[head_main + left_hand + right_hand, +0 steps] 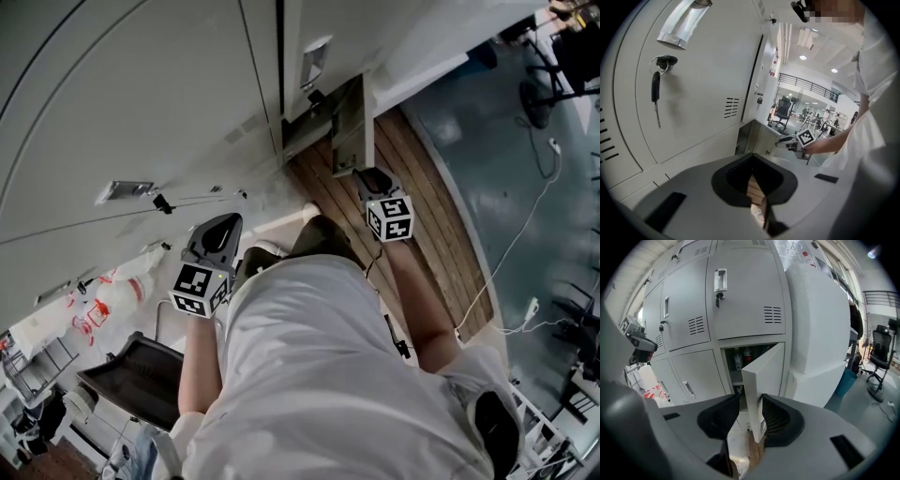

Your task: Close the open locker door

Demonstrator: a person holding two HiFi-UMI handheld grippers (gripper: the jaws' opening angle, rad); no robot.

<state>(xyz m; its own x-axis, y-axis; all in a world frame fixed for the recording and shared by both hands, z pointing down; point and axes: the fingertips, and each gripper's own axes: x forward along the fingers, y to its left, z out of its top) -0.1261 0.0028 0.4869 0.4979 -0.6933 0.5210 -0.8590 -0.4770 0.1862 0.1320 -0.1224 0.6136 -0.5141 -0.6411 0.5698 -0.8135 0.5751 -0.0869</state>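
Right gripper view: wide-open right gripper (pixel 749 404) sits around the door (pixel 766 373) edge (not squeezing); a crooked push may slip.

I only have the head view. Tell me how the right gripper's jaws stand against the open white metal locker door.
Observer: The right gripper has its jaws apart, and the free edge of the white metal locker door stands between them, not clamped.
Operator: Report what is inside that locker.
Observer: A few bottles stand upright in the open compartment, beside the swung-out door.
Operator: Now give me the left gripper.
Observer: The left gripper has its jaws together with nothing between them.
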